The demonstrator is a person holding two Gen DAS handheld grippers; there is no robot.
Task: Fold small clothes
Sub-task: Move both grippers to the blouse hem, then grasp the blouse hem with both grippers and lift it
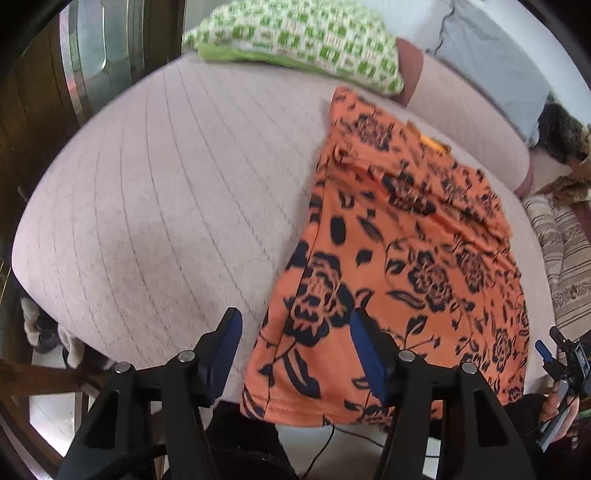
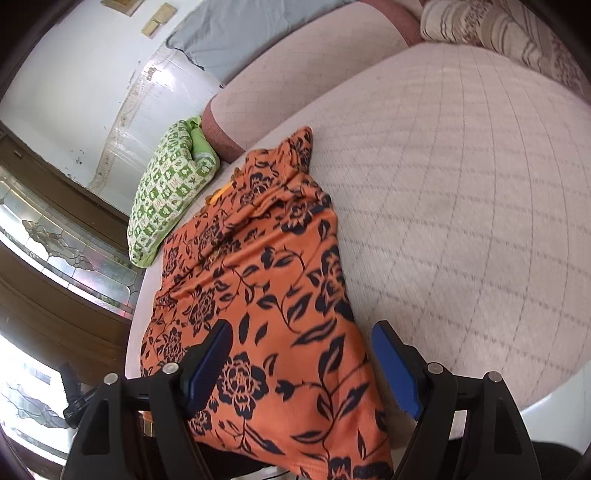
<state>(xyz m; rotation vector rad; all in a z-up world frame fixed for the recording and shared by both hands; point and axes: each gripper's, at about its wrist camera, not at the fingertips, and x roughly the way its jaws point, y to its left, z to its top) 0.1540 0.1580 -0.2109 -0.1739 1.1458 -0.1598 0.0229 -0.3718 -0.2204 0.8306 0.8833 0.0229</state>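
An orange garment with a dark floral print (image 1: 402, 266) lies spread lengthwise on the pale quilted bed (image 1: 177, 192), its near hem hanging over the bed's front edge. It also shows in the right wrist view (image 2: 266, 295). My left gripper (image 1: 295, 332) is open and empty, over the garment's near left corner. My right gripper (image 2: 303, 347) is open and empty, over the garment's near right part. The right gripper also shows at the far right of the left wrist view (image 1: 561, 362).
A green-and-white patterned pillow (image 1: 303, 40) lies at the far end of the bed, also in the right wrist view (image 2: 166, 192). A grey pillow (image 2: 236, 33) and a striped cushion (image 2: 509, 33) sit at the back. A wooden glass-paned door (image 2: 55, 251) stands beside the bed.
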